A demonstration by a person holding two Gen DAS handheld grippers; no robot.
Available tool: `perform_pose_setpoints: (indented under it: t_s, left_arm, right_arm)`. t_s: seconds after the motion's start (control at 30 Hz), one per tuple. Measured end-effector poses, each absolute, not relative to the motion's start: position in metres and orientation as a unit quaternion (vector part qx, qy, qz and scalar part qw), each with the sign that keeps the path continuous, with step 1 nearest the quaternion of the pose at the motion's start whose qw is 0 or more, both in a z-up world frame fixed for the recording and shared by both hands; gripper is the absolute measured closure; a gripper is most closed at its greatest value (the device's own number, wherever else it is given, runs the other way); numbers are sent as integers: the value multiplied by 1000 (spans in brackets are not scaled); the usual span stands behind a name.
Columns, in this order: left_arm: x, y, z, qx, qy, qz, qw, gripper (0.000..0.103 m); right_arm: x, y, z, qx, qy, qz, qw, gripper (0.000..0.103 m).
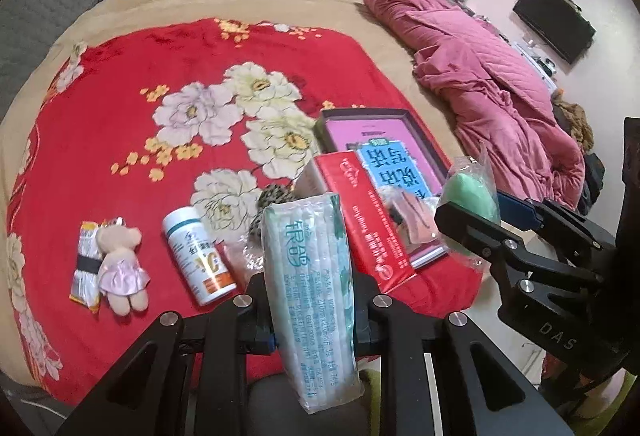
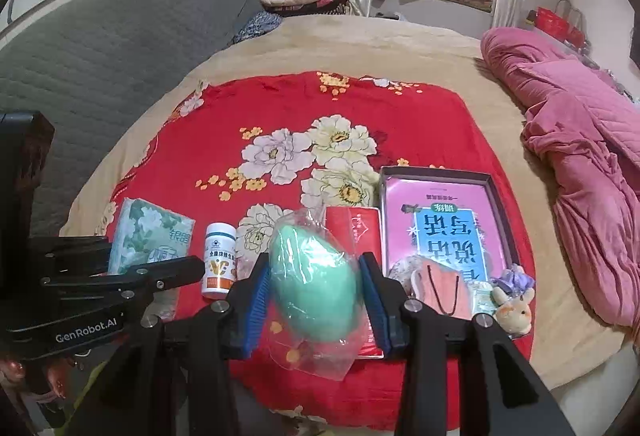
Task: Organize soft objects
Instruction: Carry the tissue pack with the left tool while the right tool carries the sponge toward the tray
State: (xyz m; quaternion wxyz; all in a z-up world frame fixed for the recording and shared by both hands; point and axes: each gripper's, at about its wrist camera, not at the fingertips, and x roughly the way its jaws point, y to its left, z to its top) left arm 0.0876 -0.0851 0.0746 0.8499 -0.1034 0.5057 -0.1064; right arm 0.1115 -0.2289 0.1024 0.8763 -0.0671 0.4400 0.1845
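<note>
My left gripper [image 1: 310, 296] is shut on a green-and-white tissue pack [image 1: 310, 276], held upright above the near edge of the red flowered blanket [image 1: 180, 47]; the pack also shows in the right wrist view [image 2: 150, 236]. My right gripper [image 2: 316, 288] is shut on a green egg-shaped sponge in a clear bag [image 2: 314, 284], also seen at the right of the left wrist view [image 1: 474, 195]. A small teddy in a pink dress [image 1: 120, 264] lies on the blanket at the left. A small plush bunny [image 2: 514, 308] lies beside the open box [image 2: 500, 195].
A white vitamin bottle [image 1: 198, 256], a red carton [image 1: 372, 224] and a yellow sachet [image 1: 84, 268] lie on the blanket. The open box holds a pink-and-blue booklet [image 2: 448, 232] and an orange pouch [image 2: 444, 294]. A pink quilt [image 1: 480, 67] lies to the right.
</note>
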Motion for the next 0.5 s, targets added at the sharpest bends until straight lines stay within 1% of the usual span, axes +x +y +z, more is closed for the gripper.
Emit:
perform_pose_setpoints:
  t_s: [0.5]
  left_arm:
    - [99, -123, 91, -73, 497, -136, 854, 79]
  right_arm:
    - [112, -250, 122, -56, 422, 169, 889, 59]
